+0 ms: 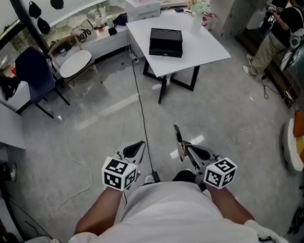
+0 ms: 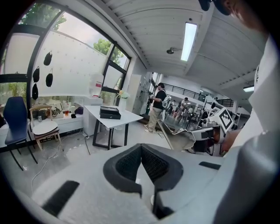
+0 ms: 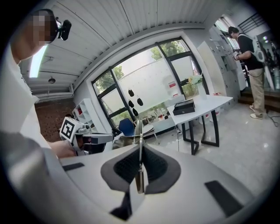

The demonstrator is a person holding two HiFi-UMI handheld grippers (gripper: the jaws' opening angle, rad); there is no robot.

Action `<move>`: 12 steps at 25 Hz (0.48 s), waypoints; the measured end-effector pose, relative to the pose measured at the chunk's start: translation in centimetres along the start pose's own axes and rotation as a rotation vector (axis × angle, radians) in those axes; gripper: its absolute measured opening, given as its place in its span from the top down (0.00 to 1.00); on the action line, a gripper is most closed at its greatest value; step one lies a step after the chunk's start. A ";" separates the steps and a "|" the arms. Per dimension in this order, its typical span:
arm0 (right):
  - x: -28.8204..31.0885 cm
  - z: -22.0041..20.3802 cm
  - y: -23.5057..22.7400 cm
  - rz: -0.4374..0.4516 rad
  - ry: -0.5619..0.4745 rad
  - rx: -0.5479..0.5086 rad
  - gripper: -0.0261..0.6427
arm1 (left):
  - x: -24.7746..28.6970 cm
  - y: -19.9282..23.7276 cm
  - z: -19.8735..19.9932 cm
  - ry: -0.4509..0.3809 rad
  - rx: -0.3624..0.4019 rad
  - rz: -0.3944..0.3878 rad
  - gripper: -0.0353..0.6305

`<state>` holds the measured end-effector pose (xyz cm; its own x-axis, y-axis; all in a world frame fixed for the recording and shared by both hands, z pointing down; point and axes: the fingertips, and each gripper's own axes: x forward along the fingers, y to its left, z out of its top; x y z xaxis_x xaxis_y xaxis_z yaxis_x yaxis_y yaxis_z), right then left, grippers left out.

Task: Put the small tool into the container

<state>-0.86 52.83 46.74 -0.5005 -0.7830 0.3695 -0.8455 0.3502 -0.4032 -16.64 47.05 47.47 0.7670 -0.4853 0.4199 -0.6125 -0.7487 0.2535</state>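
**Right claw (image 1: 187,152) shut on the small tool (image 1: 179,141); the carry comes next**

My right claw grips the small tool (image 3: 140,133), a thin flat strip of bright metal; it sits edge-on between the dark ribbed pads and stands out past their tips. My left claw (image 1: 137,147) is closed on nothing, its pads meeting at the tips; both claws hang low in front of my waist.

As I judge it, the pick-up is done and the step in hand is the carry. The low black rectangular container (image 1: 165,42) sits well apart from me on the white flat-topped table (image 1: 201,46) with black legs; between us lies glossy pale grey floor (image 1: 99,122), where a thin black cable (image 1: 137,98) runs toward the table.

The next move calls for walking over, minding that cable, and holding the blade steady. I cannot tell from here whether the container is open on top or lidded, so the left claw may be needed to lift a lid. Smooth thin metal is likely to slip or pivot in the pads if it knocks a hard rim; I would lower it in gently before parting the jaws.
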 end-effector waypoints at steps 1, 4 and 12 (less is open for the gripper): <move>0.0 0.0 0.0 -0.005 0.006 -0.003 0.95 | 0.0 0.2 -0.2 0.001 -0.006 -0.001 0.93; -0.1 0.5 -0.6 -0.029 0.001 -0.003 0.95 | 0.7 0.4 -0.2 0.000 -0.017 -0.017 0.93; 2.1 2.2 -5.0 -0.042 -0.020 0.023 0.95 | 4.7 1.5 0.9 0.021 -0.017 -0.020 0.93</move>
<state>2.75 48.29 47.65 -0.4605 -0.8070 0.3696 -0.8611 0.3050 -0.4068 -13.82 43.23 49.02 0.7749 -0.4606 0.4329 -0.6005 -0.7504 0.2764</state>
